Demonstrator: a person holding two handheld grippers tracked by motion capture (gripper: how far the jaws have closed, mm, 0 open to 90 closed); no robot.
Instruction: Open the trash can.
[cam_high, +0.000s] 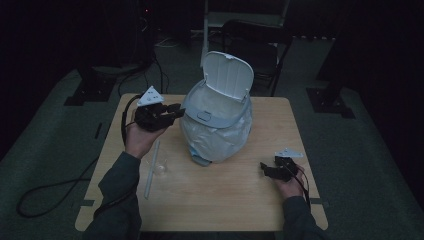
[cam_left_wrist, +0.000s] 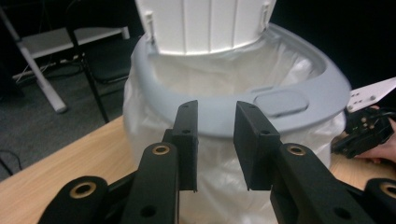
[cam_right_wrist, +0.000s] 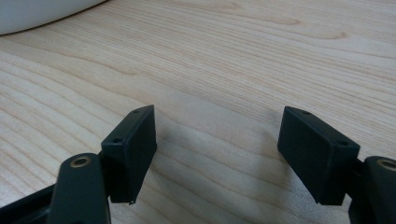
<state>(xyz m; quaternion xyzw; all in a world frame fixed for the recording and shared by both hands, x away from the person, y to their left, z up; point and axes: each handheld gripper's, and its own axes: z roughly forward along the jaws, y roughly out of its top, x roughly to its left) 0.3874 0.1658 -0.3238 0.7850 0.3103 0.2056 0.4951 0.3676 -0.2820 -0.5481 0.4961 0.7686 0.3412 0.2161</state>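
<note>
left gripper (cam_high: 176, 111): held raised at far left, pointing right, jaws slightly apart, nothing between | right gripper (cam_high: 265, 170): low at near right, jaws wide apart, nothing between

1 light wooden desk (cam_high: 240, 200). On it: 1 round grey plastic bin (cam_high: 216, 120) w/ 1 white flip lid (cam_high: 229, 75) standing open & 1 thin clear plastic bag (cam_high: 220, 137) inside. 1 long white plastic stick (cam_high: 151, 170) & 1 small clear plastic bit (cam_high: 161, 169) next to it. 2 black hand-held grippers, left (cam_high: 176, 112) & right (cam_high: 263, 169), 2 jaws each, so 4 jaws. 2 hands. 1 dark folding chair (cam_high: 257, 42) behind desk.
</note>
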